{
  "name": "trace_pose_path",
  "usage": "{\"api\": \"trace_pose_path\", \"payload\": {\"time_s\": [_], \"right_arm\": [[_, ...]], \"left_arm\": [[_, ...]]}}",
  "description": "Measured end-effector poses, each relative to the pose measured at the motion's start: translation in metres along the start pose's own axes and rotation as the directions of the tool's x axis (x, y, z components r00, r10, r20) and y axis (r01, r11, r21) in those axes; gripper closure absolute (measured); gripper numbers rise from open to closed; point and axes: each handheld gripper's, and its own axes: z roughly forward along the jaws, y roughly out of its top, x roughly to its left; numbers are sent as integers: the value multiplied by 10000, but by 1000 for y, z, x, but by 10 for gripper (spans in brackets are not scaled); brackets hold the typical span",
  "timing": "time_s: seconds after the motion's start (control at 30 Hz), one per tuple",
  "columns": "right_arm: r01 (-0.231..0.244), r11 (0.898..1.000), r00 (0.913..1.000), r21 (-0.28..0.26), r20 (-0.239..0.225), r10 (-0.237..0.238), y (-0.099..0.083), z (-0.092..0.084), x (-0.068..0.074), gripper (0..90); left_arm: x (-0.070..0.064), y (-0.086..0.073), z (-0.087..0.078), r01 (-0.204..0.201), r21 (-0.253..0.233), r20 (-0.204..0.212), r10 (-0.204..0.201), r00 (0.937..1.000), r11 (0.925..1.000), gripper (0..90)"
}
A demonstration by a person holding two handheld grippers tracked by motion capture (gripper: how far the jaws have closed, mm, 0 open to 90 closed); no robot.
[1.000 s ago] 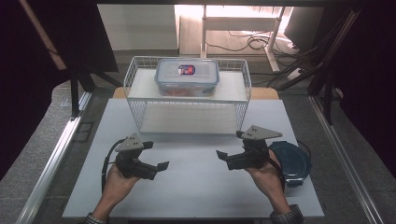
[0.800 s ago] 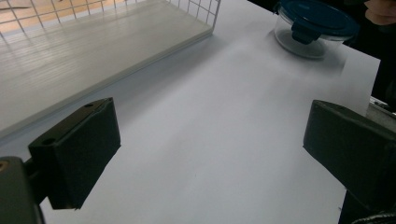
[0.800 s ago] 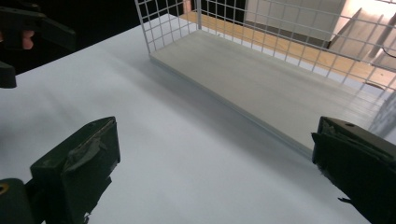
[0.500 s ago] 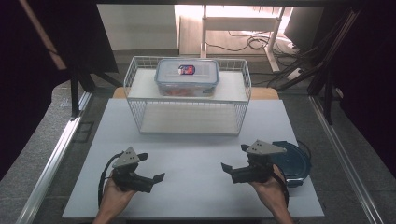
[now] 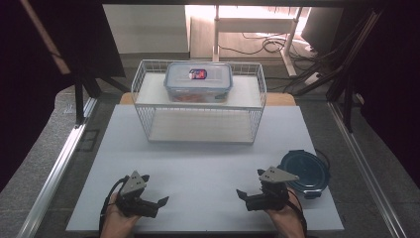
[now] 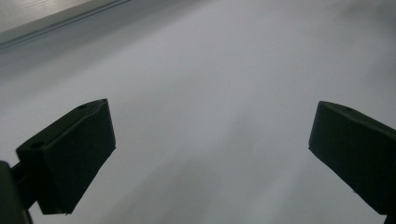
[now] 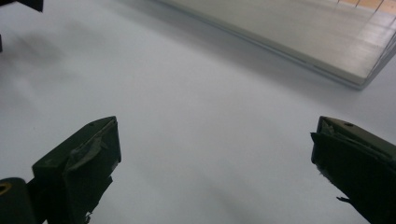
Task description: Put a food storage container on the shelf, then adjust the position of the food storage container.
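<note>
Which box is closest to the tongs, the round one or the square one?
The round dark blue box. It sits on the table right beside the right tongs, while the clear rectangular box sits far off on the wire rack.

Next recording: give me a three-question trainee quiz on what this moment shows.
1. True or false: the clear rectangular lidded plastic container rests on top of the white wire rack.
2. Which gripper is nearer the round dark blue lid: A) left gripper B) right gripper?
3. Fill in: both grippers' jaws are ____.

Key: 1 true; 2 B; 3 open, with the white tabletop between them.
</note>
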Motion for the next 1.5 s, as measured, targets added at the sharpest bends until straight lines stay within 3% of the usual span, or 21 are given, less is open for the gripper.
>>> {"api": "trace_pose_path", "payload": {"time_s": [0.23,0.4,0.6,0.67,0.7,0.73,0.8,0.9,0.93,0.97,1.0,1.07,1.1,1.13,1.17,1.3,1.33,1.37,1.4,1.47,1.5], "right_arm": [[-98,9999,9999,125,49,97,-1,3,-1,0],[-825,9965,9960,-126,334,829,4,-5,-10,0],[-1073,9940,9926,-228,547,1084,8,-18,-20,11],[-1220,9918,9864,-368,1062,1253,9,-29,-31,128],[-1220,9918,9864,-368,1062,1253,9,-29,-31,128],[-1408,9893,9783,-390,1478,1451,7,-37,-41,259],[-1460,9885,9755,-396,1607,1505,6,-40,-45,302],[-1644,9858,9587,-333,2297,1676,0,-53,-65,529],[-1720,9847,9479,-292,2671,1736,-4,-59,-75,659],[-1720,9847,9479,-292,2671,1736,-4,-59,-75,659],[-1943,9804,9303,-315,3110,1943,-8,-66,-87,767],[-2134,9759,9158,-452,3388,2159,-12,-73,-96,855],[-2134,9759,9158,-452,3388,2159,-12,-73,-96,855],[-2446,9677,8932,-605,3742,2492,-17,-81,-108,890],[-2446,9677,8932,-605,3742,2492,-17,-81,-108,890],[-2963,9516,8510,-813,4299,3017,-27,-95,-126,891],[-3126,9459,8314,-867,4566,3166,-33,-101,-134,891],[-3126,9459,8314,-867,4566,3166,-33,-101,-134,891],[-3171,9443,8240,-882,4673,3204,-35,-103,-137,891],[-3339,9374,7993,-986,4975,3370,-42,-109,-145,890],[-3474,9325,7788,-993,5233,3459,-47,-111,-152,890]], "left_arm": [[0,-1,1,1,-110,39,0,10000,9999,2],[1,-2,2,77,-94,126,-75,9999,9999,5],[1,-2,3,100,-70,178,-99,9998,9999,6],[2,-3,3,122,-80,196,-121,9997,9999,7],[2,-3,3,137,-88,210,-135,9997,9999,7],[2,-3,3,169,-84,244,-167,9996,9998,7],[3,-3,4,200,-71,273,-198,9994,9998,8],[4,-4,5,255,-38,318,-254,9992,9997,9],[4,-4,5,273,-24,339,-272,9991,9996,10],[4,-4,5,273,-24,339,-272,9991,9996,10],[3,-4,6,288,3,371,-288,9989,9996,10],[3,-4,7,275,35,422,-277,9987,9996,11],[3,-4,7,275,35,422,-277,9987,9996,11],[3,-4,7,286,47,461,-288,9985,9996,12],[3,-4,7,292,52,479,-294,9984,9996,12],[4,-5,8,383,48,544,-385,9978,9993,13],[5,-5,8,425,44,570,-427,9975,9991,13],[5,-5,8,425,44,570,-427,9975,9991,14],[5,-5,8,447,54,591,-449,9972,9990,14],[6,-6,8,465,75,609,-469,9970,9989,14],[6,-6,9,457,99,606,-463,9971,9989,15]]}}
